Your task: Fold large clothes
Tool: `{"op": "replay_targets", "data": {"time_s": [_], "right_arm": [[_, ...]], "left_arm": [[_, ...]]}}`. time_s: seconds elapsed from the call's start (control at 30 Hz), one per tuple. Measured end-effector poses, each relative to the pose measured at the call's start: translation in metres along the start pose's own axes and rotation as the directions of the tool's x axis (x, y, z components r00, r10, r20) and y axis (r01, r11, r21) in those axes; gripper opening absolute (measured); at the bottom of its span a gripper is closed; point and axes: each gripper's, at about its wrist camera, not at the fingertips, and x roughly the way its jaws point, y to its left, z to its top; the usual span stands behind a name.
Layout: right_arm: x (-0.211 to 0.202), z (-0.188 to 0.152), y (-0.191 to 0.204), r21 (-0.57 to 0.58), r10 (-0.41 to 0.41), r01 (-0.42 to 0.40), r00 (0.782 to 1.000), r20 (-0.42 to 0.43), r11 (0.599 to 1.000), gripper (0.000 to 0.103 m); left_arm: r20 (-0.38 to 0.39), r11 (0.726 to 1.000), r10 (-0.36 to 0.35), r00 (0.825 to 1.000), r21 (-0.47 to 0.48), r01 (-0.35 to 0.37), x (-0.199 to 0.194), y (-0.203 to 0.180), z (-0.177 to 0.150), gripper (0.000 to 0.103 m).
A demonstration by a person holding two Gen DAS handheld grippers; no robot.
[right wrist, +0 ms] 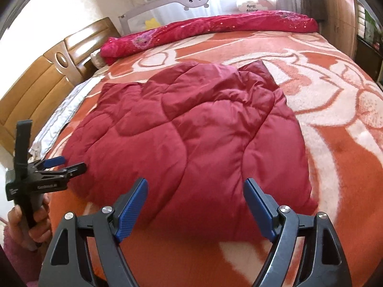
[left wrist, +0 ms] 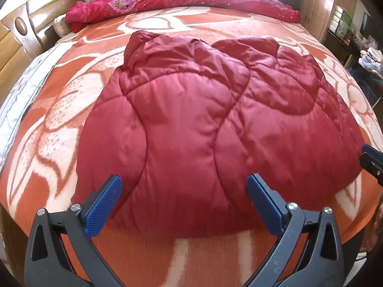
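Note:
A dark red quilted padded jacket (left wrist: 191,119) lies folded in a broad bundle on the orange and cream blanket (left wrist: 79,110) of a bed. It also shows in the right wrist view (right wrist: 191,138). My left gripper (left wrist: 184,186) is open and empty, just above the jacket's near hem. My right gripper (right wrist: 195,189) is open and empty over the near hem too. The left gripper (right wrist: 64,163) shows at the left of the right wrist view, beside the jacket's left edge. A tip of the right gripper (left wrist: 371,160) shows at the right edge of the left wrist view.
A rolled magenta floral quilt (left wrist: 182,2) lies across the far end of the bed. A wooden headboard (left wrist: 26,28) stands at the left. A grey bed rail (right wrist: 203,0) and curtains are behind. Shelves with clutter (left wrist: 354,31) stand at the right.

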Motion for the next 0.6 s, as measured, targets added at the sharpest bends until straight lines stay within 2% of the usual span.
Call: {"op": "replay_targets", "data": {"time_s": [0.4,0.6], "right_arm": [[-0.019,-0.034,0.022,-0.08,-0.001,-0.002,0.999,-0.042,0.997,0.083],[-0.03,-0.042,0.025,-0.083,0.016,-0.021,0.998,-0.068,0.996,0.083]], "left_arm": [[-0.02,0.999,0.034,0.999,0.036,-0.034,-0.022,0.001,-0.039,0.103],[-0.015,0.999,0.028,0.999,0.044,-0.028,-0.037,-0.001,-0.044,0.103]]}}
